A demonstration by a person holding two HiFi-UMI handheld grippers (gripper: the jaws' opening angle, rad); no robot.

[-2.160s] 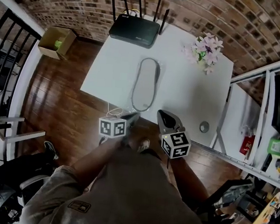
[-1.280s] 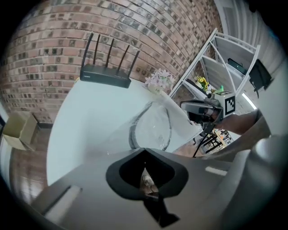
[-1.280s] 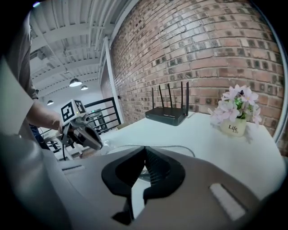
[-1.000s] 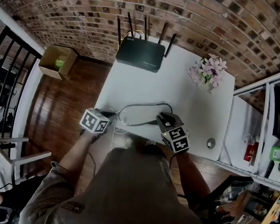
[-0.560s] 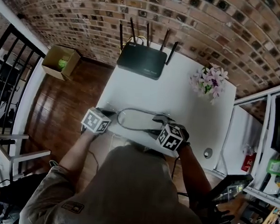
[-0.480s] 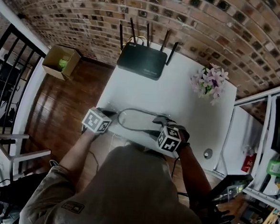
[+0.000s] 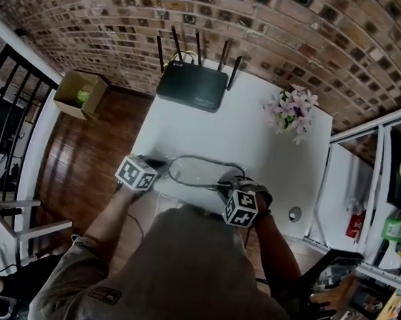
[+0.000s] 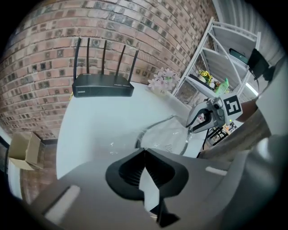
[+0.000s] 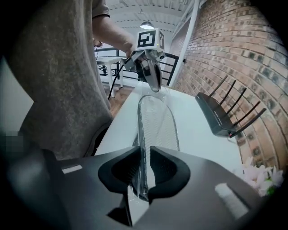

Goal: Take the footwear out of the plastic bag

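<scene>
- My left gripper (image 8: 144, 152) sits at the table's near left. Its jaws are pressed together on the crinkled end of the plastic bag (image 8: 112, 145), and the thin clear film runs right up to them.
- My right gripper (image 9: 145, 155) sits at the bag's other end and points steeply down. Its jaws have just been closing and now pinch the footwear (image 9: 155, 121). The dark rim of the footwear passes straight between the pads, with wrinkled film around it.
- The footwear is a flat, pale sole with a thin grey rim. It lies along the near edge of the white table (image 7: 244, 128), between my two grippers, and is still wrapped in the bag.
- In the head view the footwear's long axis runs left to right, with one gripper at each end.
- The right gripper view looks down the sole's length to my left gripper at its far end.
- A black router (image 7: 192, 87) with upright antennas stands at the table's far edge against the brick wall, well apart from the bag.
- A bunch of pale flowers (image 7: 291, 111) stands at the far right corner of the table.
- An open cardboard box (image 7: 78, 93) sits on the wooden floor to the left of the table.
</scene>
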